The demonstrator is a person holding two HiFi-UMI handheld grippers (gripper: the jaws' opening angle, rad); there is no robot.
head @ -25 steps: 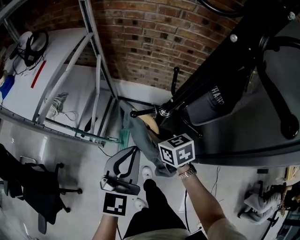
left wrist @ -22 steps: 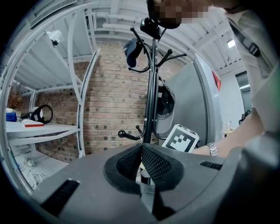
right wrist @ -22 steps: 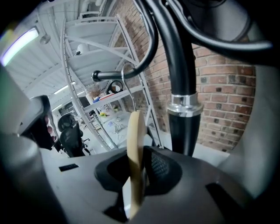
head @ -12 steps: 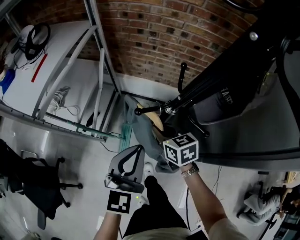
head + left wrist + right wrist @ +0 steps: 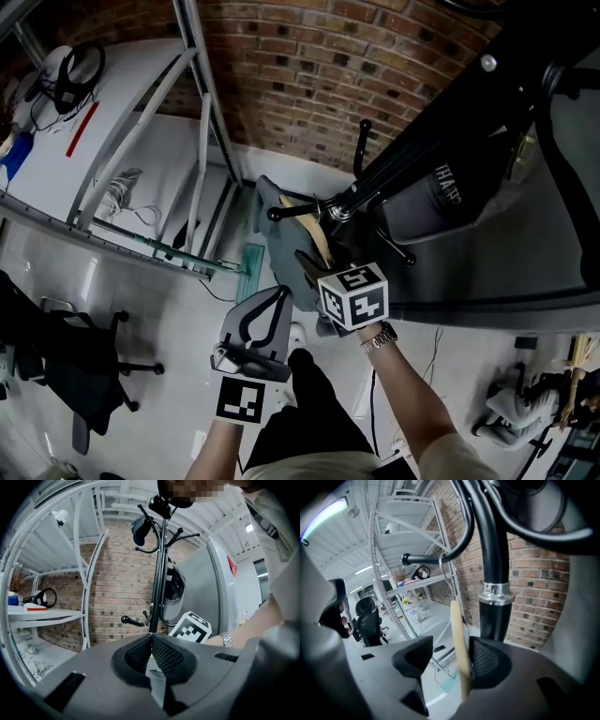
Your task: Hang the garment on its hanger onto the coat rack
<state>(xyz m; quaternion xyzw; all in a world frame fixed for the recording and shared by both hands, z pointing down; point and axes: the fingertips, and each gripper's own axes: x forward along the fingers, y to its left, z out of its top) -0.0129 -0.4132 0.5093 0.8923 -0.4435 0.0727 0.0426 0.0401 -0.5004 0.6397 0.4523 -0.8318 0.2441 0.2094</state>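
A black coat rack [image 5: 422,159] leans across the head view. A wooden hanger [image 5: 319,239] carrying a grey garment [image 5: 281,248] hangs by its wire hook [image 5: 442,566] over a ball-tipped peg [image 5: 426,558]. My right gripper [image 5: 452,660] is just below the peg, under its marker cube [image 5: 353,296]. Its jaws are opening: the hanger's wooden arm [image 5: 458,653] stands between them, close to the right pad [image 5: 487,660] and well apart from the left pad [image 5: 415,656]. My left gripper [image 5: 277,295] is lower left of the garment. It is shut [image 5: 152,656] with nothing in it.
A dark bag [image 5: 173,592] and a dark cap [image 5: 140,529] hang on other pegs of the rack. A brick wall [image 5: 309,75] is behind it. White metal shelving [image 5: 192,141] stands left, and a black office chair [image 5: 66,361] stands lower left. The person's legs [image 5: 309,403] are below.
The head view shifted a little. The right gripper stays by the hanger under the peg, and the left gripper has barely moved.
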